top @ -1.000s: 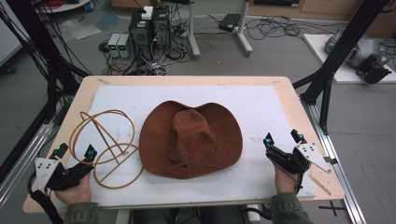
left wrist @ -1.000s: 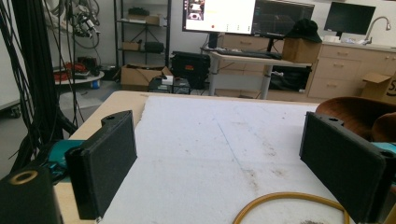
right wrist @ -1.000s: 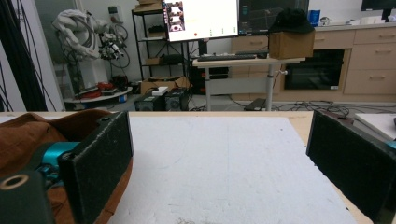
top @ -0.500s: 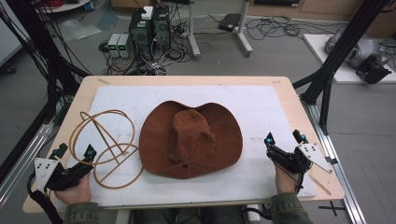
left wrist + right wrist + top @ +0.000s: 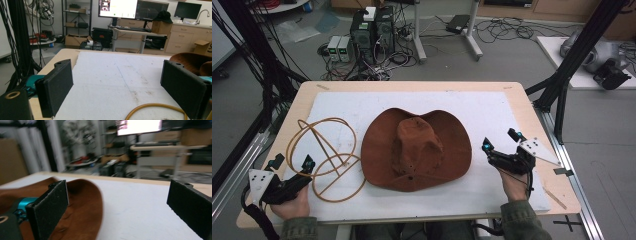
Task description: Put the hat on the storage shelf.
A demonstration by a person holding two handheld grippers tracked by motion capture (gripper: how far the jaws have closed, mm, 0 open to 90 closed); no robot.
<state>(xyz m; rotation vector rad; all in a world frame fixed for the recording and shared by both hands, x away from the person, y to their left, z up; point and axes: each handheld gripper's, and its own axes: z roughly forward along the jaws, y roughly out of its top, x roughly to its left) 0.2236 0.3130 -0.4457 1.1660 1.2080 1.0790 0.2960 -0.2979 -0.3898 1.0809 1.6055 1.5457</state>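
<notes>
Both grippers rest on the white mat (image 5: pixel 492 107) with jaws spread wide, holding nothing. Just beside the right gripper (image 5: pixel 501 142), on its left, lies the brown hat (image 5: pixel 417 147); the wire frame (image 5: pixel 324 155) sits just ahead of the left gripper (image 5: pixel 292 161).

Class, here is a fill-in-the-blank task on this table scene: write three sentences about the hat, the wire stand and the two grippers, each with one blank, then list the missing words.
1. The colour of the hat on the white mat is ____.
2. The wire stand lies on the hat's ____ side in the high view.
3. The left gripper and the right gripper both have their jaws ____, with nothing between them.

Missing words: brown; left; open
</notes>
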